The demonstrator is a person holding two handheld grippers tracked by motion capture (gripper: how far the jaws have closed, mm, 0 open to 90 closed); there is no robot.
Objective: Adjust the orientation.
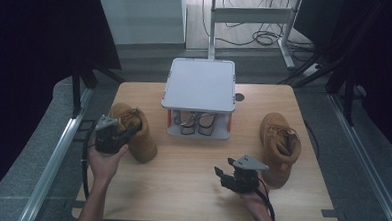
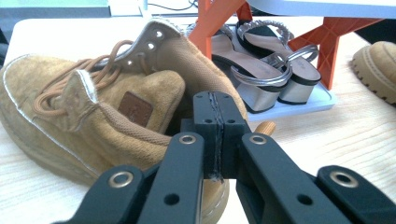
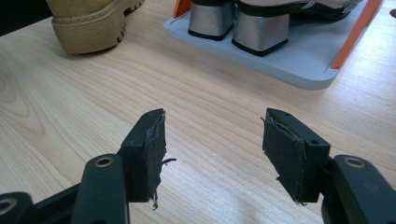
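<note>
Where the table's [image 1: 182, 160] left half lies, a tan suede boot [image 1: 135, 133] rests on its sole, long axis running diagonally from the far left toward the near centre. In the left gripper view its laces, tongue and leather label face the camera, the toe lying to that view's left. Left gripper [image 1: 114, 134]: jaws pressed together on the rear collar of the boot [image 2: 140, 93], pads meeting with no gap. Left hand [image 1: 104, 161]: under the gripper body, forearm entering from the near edge and angled slightly inward.

Right gripper [image 1: 226, 174]: near the table's front, right of centre, jaws spread wide over bare wood [image 3: 210, 107], holding nothing; its hand is mostly hidden beneath it.

Second tan boot [image 1: 280, 146]: right side of the table, upright on its sole.

Grey two-tier rack [image 1: 200, 83]: far centre, orange supports; a pair of silver block-heeled sandals [image 2: 266, 60] on the lower shelf.
</note>
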